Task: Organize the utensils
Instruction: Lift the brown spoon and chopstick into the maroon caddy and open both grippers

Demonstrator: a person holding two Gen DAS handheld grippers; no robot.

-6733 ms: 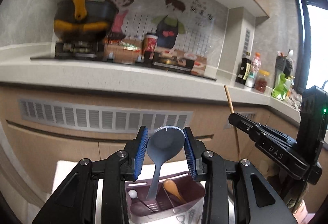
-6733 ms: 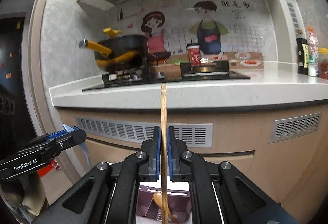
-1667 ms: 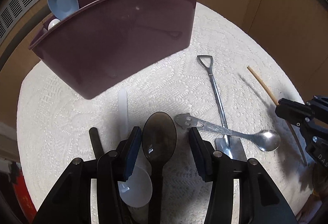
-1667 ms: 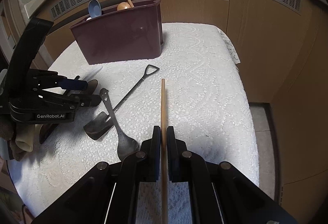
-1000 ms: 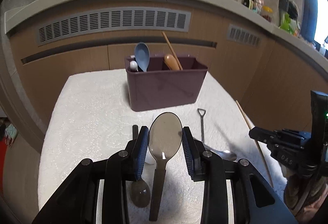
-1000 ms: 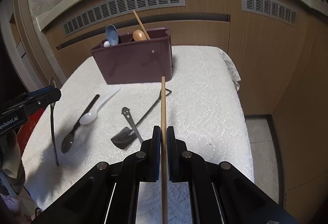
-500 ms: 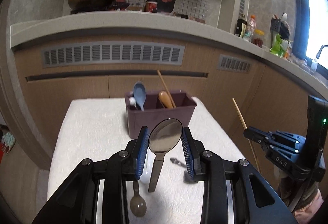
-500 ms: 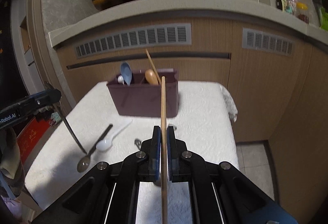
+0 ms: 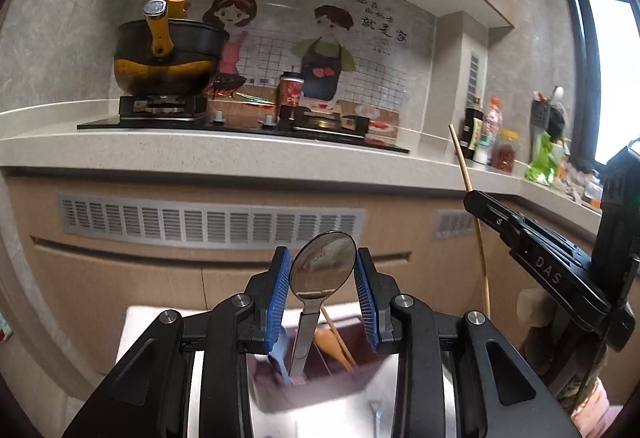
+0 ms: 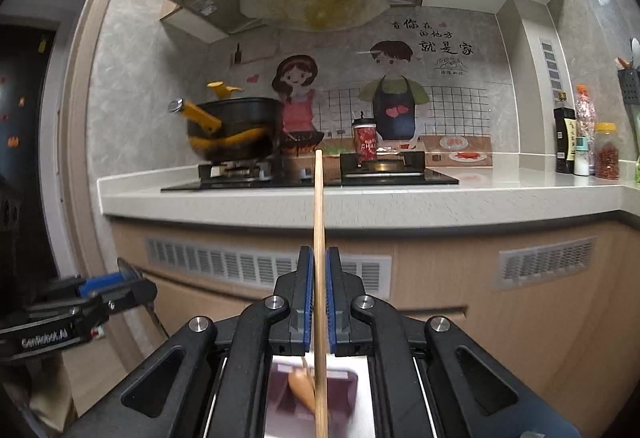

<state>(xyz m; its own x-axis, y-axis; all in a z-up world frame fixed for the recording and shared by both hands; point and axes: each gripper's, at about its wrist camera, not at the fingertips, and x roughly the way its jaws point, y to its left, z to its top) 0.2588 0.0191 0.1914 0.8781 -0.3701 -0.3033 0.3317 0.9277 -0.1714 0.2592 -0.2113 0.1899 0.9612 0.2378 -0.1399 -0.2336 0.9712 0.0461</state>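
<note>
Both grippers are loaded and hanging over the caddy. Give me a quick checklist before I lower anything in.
1. Left gripper holds the metal spoon, bowl up, between its pads: ok.
2. Spoon handle pointing down toward the purple utensil caddy: ok.
3. Right gripper clamped on the wooden chopstick, upright: ok.
4. Caddy below the chopstick in the right wrist view: ok, though blurred.
5. Free slot for the spoon beside the blue spoon and wooden spoon: cannot tell.
6. Chopstick's lower tip clear of the caddy rim: cannot tell.
</note>
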